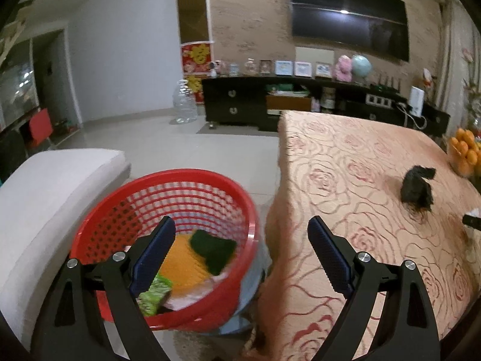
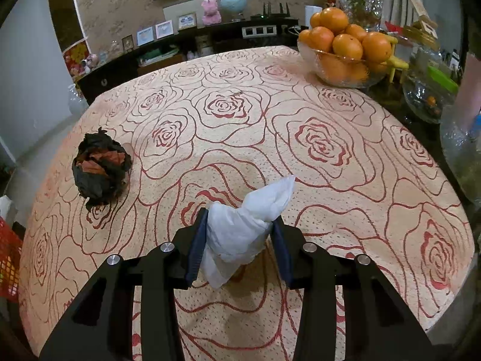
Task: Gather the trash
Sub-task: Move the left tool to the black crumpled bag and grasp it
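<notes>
- While the right gripper [image 2: 240, 240] sits low over the table [image 2: 300, 180], its two blue pads [image 2: 197, 246] are clamped on a crumpled white tissue [image 2: 240, 228], whose pointed end sticks up and away past the fingertips.
- Left of it on the rose-patterned cloth, well apart from the tissue, lies a dark wad [image 2: 100, 168] of crumpled wrapping with orange-red patches; in the left view the same wad [image 1: 418, 191] rests near the table's far right side.
- At the far right corner stands a glass bowl [image 2: 339, 75] heaped with oranges [image 2: 345, 42].
- Off the table's left edge, the left gripper [image 1: 240, 252] hangs with its jaws spread wide and nothing between them.
- Its left finger [image 1: 153, 255] is above a red basket [image 1: 99, 219], which stands on the floor between the table and a white cushion [image 1: 45, 192].
- Inside the basket lie an orange piece [image 1: 183, 264], a dark green piece [image 1: 215, 248] and a green packet [image 1: 154, 296].
</notes>
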